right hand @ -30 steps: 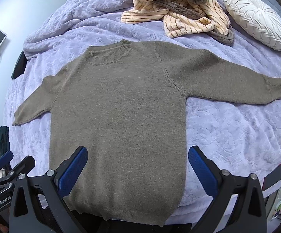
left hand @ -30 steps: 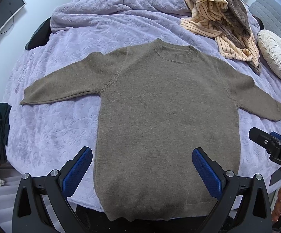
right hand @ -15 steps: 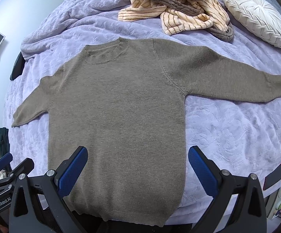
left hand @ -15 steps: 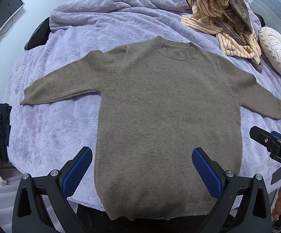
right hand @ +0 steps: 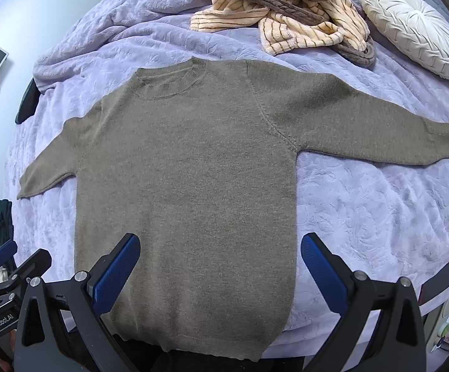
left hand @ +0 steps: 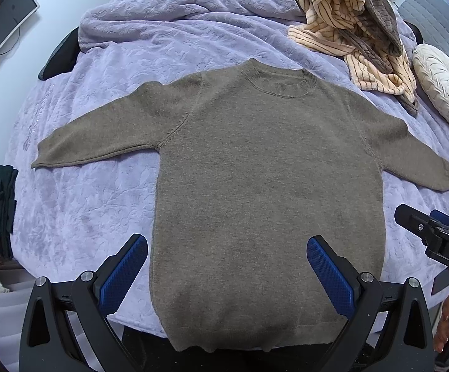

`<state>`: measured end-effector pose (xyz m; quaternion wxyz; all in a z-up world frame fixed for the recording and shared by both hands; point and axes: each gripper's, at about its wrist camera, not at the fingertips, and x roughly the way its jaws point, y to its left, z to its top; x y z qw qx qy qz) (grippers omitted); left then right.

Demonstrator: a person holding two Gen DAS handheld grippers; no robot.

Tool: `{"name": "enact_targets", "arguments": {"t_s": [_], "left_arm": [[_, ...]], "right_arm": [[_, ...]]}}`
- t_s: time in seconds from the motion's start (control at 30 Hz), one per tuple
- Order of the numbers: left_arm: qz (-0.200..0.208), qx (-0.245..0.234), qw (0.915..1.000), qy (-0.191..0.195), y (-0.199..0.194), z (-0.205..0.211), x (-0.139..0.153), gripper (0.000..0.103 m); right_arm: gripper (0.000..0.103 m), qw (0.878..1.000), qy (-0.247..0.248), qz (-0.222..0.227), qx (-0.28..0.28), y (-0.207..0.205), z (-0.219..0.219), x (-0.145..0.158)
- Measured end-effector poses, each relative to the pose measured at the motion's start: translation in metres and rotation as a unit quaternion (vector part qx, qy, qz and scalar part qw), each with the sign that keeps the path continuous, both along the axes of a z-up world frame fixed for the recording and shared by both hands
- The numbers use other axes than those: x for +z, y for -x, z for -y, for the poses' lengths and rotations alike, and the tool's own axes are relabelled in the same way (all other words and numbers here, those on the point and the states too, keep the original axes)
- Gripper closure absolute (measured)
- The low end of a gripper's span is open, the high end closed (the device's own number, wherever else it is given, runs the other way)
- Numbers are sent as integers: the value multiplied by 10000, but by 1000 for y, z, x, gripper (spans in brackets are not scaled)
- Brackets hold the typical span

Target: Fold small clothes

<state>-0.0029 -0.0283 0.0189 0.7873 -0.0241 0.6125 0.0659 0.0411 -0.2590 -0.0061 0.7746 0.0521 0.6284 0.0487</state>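
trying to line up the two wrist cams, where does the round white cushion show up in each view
Left wrist view: the round white cushion sits at the far right edge, partly cut off, right of the striped clothes pile.
Right wrist view: the cushion lies whole at the upper right, above the sweater's outstretched sleeve.
Shared landmark: the ribbed collar of the brown sweater, at centre in the left view, left of centre in the right.

A sweater [left hand: 264,186] lies flat on the bed [left hand: 85,217], sleeves spread left and right, collar far, hem at the near edge. Behind it to the right lies a heap of clothes [left hand: 357,28]; a cushion [left hand: 441,86] sits right of that heap.
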Motion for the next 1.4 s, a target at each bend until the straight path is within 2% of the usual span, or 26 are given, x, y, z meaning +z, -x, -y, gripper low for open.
{"name": "enact_targets", "arguments": {"t_s": [0.53,1.1,1.4], "left_arm": [[-62,74,9999,-36,2,-7,-4,0],[-123,-38,9991,396,-3,-6,-10,0],[-129,-187,9973,705,-8,-13,-19,0]], "right_arm": [[0,10000,30,-34,46,-2,-3,-1],[0,9996,217,-148,114,-4,-13,-5],[0,9992,326,-231,-52,-1,-20,-4]]}}
